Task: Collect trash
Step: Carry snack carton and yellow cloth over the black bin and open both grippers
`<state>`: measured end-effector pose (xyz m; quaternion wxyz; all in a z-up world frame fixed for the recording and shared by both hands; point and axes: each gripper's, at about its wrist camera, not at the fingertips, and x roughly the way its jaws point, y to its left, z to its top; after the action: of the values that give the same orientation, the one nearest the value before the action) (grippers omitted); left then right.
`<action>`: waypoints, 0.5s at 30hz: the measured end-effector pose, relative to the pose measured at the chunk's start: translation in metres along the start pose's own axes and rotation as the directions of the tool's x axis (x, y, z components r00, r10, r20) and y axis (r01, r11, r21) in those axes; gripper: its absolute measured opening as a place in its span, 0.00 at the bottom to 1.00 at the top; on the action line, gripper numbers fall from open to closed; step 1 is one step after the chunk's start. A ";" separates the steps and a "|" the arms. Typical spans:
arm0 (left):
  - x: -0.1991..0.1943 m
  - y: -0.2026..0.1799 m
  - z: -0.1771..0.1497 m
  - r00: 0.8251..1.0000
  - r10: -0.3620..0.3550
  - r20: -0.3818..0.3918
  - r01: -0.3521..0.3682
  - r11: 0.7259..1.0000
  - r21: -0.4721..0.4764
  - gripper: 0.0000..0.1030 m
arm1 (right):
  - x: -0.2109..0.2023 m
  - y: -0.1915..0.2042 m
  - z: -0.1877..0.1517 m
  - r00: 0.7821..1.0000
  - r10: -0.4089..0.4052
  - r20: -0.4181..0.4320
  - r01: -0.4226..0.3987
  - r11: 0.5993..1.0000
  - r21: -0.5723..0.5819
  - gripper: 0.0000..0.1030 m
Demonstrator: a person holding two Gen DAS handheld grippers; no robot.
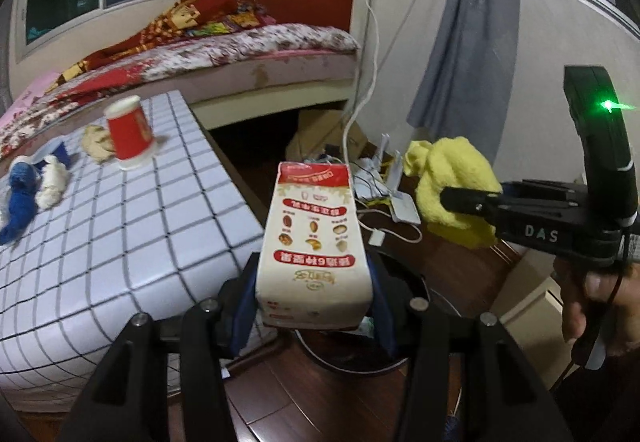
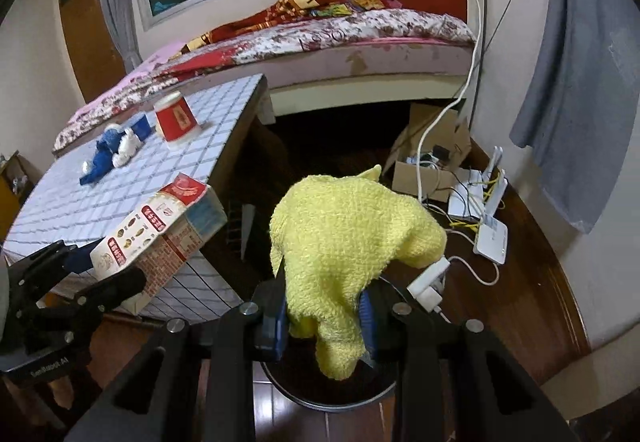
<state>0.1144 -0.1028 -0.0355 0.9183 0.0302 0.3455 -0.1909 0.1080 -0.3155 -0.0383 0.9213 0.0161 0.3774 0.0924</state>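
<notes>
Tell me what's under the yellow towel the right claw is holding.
Below the fluffy yellow terry towel sits a round black bin on the dark wooden floor. Only its near rim shows; the towel and claw cover the bin's inside.

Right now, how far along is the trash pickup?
Nothing visibly binned yet. In hand: the left gripper clamps a carton, the right gripper a yellow cloth, both above the dark bin. Left on the checked table: a red cup and crumpled blue and white scraps.
</notes>
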 end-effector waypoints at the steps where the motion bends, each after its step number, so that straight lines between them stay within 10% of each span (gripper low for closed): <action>1: 0.002 -0.002 -0.001 1.000 -0.005 -0.007 0.006 1.000 0.003 0.50 | 0.002 -0.002 -0.002 1.000 0.000 -0.008 0.000 1.000 0.001 0.30; 15: 0.032 -0.016 -0.021 0.995 -0.061 -0.081 0.061 0.998 -0.010 0.50 | 0.026 -0.015 -0.027 0.994 -0.023 -0.110 0.023 1.000 -0.004 0.30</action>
<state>0.1178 -0.1241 -0.0707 0.8973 0.0238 0.3841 -0.2161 0.1098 -0.3261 -0.0775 0.9001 0.0052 0.4276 0.0831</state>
